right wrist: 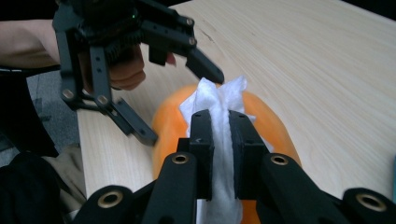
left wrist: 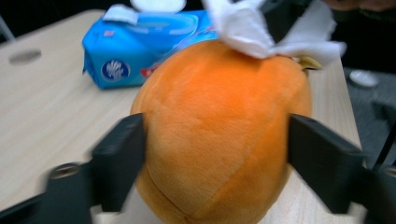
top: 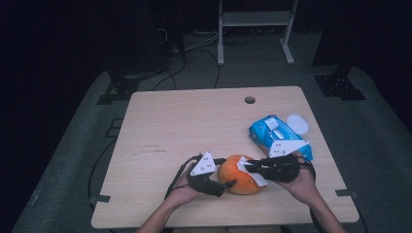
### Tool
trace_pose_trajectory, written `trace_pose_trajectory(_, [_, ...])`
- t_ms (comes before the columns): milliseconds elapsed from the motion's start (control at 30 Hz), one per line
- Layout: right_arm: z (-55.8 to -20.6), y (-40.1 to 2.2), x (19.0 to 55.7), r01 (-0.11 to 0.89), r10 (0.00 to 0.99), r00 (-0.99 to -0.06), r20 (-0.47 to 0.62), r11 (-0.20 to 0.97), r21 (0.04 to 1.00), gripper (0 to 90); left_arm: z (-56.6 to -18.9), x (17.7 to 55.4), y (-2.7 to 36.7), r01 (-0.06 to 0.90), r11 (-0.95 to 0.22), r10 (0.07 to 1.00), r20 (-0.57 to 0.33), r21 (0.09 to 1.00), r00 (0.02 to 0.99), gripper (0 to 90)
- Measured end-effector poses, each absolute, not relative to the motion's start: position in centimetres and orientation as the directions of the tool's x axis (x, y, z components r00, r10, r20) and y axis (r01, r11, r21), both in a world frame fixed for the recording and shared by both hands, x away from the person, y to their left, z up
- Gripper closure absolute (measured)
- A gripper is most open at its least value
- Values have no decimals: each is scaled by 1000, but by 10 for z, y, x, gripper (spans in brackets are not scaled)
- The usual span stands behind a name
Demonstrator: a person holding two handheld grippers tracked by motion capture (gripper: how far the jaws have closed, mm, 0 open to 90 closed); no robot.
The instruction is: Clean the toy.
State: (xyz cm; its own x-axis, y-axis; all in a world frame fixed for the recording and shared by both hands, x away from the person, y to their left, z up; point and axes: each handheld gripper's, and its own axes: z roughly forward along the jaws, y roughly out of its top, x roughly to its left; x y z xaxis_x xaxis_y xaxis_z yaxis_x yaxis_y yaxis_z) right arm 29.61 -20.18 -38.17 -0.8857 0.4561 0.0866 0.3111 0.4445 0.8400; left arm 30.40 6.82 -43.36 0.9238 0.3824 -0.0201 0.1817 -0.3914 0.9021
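An orange round plush lies on the wooden table near its front edge. My left gripper comes at it from the left, its jaws standing on either side of the plush; the pads look just clear of it, so it is open. My right gripper comes from the right and is shut on a white wipe, which lies over the top of the plush. The wipe sits crumpled on the plush's far side in the left gripper view.
A blue pack of wet wipes lies just behind the right hand, with a white round lid beside it. A cable hole sits near the table's far edge. A white metal frame stands on the floor beyond.
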Motion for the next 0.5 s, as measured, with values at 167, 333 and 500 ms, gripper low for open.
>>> trace_pose_trajectory(167, [-384, -212, 301, 331, 477, -873, 101, 428, 841, 802, -443, 310, 69, 265, -362, 381, -117, 894, 917, 190])
trace_pose_trajectory(333, [-375, -203, 293, 299, 460, -885, 72, 442, 846, 802, -434, 302, 65, 176, -381, 370, -24, 908, 929, 336])
trace_pose_trajectory(500, [-366, -192, 286, 242, 433, -901, 13, 479, 843, 801, -424, 289, 60, 85, -418, 344, 71, 905, 936, 351])
